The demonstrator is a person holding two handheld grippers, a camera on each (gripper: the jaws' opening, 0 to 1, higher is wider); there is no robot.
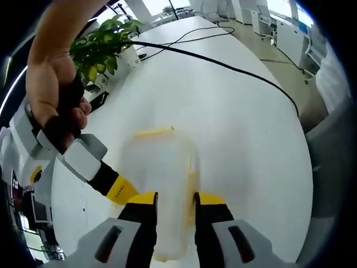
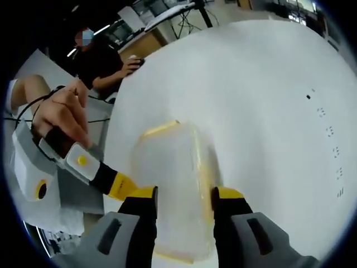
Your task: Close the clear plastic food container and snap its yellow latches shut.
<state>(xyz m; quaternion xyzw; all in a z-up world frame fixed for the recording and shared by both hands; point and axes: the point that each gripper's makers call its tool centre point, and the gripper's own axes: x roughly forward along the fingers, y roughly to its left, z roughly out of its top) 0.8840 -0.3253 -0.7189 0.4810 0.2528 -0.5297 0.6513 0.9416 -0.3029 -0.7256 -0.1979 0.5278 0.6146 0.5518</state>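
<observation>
The clear container [image 1: 162, 184] with yellow latches [image 1: 154, 132] lies on the white surface [image 1: 240, 139], between both grippers' spread fingers [image 1: 142, 223], not clamped. A black cable [image 1: 223, 66] and potted plant [image 1: 103, 44] lie beyond.

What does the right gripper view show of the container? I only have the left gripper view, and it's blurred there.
Observer: The right gripper has the container between its jaws. I cannot tell whether they press it.
Operator: Anyone nearby?
Observer: Yes, a person sits at a desk beyond the table.
Operator: Anything else on the table?
Observer: Small dark marks toward the right of that view.
</observation>
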